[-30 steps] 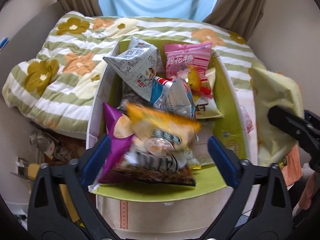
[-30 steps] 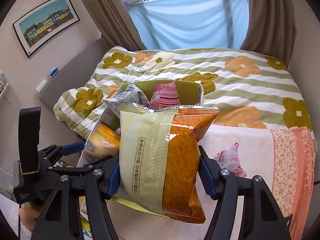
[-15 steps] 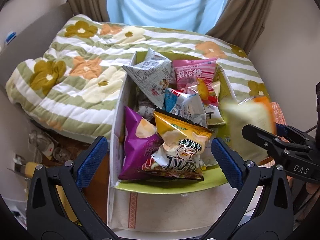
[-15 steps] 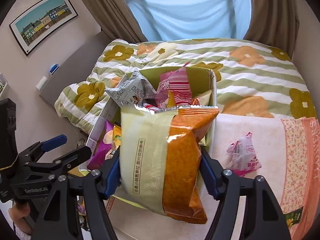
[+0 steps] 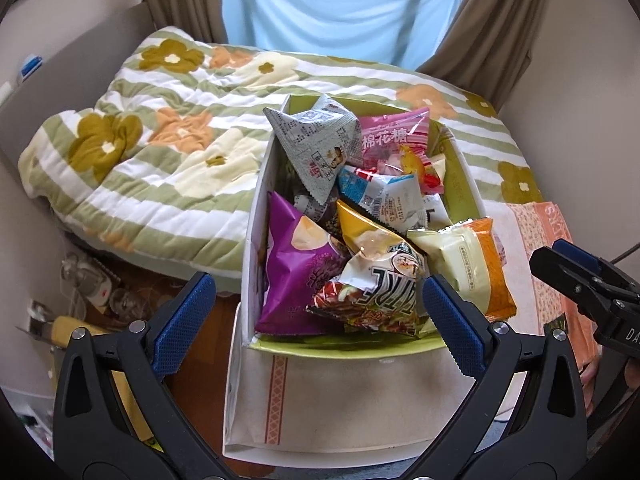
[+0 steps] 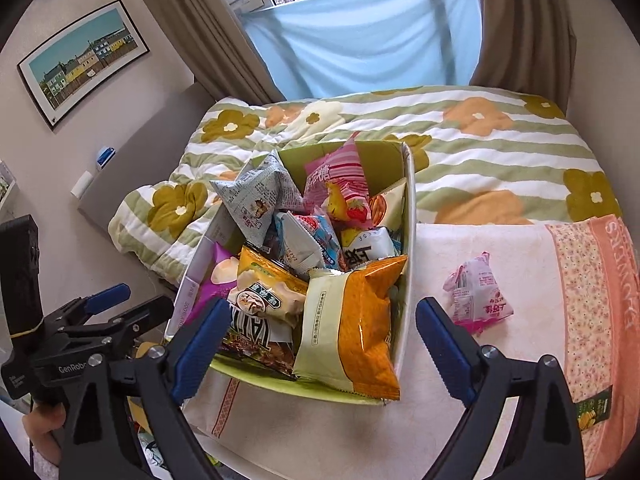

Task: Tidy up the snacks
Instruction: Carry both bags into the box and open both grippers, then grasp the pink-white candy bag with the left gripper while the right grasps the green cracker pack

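Observation:
A green-lined cardboard box (image 5: 460,168) (image 6: 410,216) on the bed holds several snack bags. An orange-and-cream bag (image 6: 352,320) (image 5: 472,268) lies at its near right corner, beside a yellow bag (image 5: 372,256) and a purple bag (image 5: 296,272). My right gripper (image 6: 320,340) is open and empty, just in front of the orange bag. My left gripper (image 5: 316,312) is open and empty at the box's near edge. A small pink packet (image 6: 478,296) lies on the towel right of the box.
The box stands on a floral striped quilt (image 6: 480,140). A white and orange towel (image 6: 580,280) covers the bed's right side. Clutter lies on the floor at the left (image 5: 88,284). Curtains and a window are behind the bed.
My right gripper has opened and let go of the orange-and-cream bag, which now lies in the box. My left gripper released the yellow bag earlier and has drawn back.

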A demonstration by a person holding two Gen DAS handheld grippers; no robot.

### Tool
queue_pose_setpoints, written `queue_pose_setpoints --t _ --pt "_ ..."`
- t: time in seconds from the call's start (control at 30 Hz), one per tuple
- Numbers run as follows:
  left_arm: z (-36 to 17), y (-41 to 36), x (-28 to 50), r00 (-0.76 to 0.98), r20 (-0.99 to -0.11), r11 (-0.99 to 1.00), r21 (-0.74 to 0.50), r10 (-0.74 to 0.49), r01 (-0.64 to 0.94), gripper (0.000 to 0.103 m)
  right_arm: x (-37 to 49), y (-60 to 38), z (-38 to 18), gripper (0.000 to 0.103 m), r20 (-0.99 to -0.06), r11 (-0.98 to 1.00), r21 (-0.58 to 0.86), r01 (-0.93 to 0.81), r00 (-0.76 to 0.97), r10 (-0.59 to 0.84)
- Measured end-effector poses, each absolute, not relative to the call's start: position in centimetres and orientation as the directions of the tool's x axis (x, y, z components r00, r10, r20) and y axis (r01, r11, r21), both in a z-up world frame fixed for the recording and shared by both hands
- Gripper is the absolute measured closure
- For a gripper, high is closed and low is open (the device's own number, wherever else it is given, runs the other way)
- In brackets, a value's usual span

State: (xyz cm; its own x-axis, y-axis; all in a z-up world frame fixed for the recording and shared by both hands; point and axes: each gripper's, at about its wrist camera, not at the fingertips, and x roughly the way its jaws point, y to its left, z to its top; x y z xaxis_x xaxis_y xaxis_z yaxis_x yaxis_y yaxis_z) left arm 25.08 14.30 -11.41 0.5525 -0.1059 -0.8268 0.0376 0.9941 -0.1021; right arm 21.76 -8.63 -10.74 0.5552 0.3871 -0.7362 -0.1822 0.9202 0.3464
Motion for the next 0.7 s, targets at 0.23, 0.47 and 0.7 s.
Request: queue_pose_setpoints --t 0.23,0.47,0.7 --pt "-11.2 13.0 23.6 0.547 -0.815 0.982 -0.148 -0.189 0.118 0.000 18.9 -8.7 -9.4 0.010 -0.722 0.943 0.295 -0.153 0.611 0.325" --pt "-11.5 8.1 22.4 0.518 -0.803 0.949 -0.184 -0.296 0.257 0.000 15.1 -12.5 -9.8 0.010 -0.731 0.967 0.255 -0.021 0.650 0.207" --pt "-11.8 0.1 21.7 0.458 -0.804 0.897 -0.197 -0.379 0.397 0.001 12.2 -19.3 -11.1 0.010 -0.763 0.951 0.256 0.171 0.640 0.091"
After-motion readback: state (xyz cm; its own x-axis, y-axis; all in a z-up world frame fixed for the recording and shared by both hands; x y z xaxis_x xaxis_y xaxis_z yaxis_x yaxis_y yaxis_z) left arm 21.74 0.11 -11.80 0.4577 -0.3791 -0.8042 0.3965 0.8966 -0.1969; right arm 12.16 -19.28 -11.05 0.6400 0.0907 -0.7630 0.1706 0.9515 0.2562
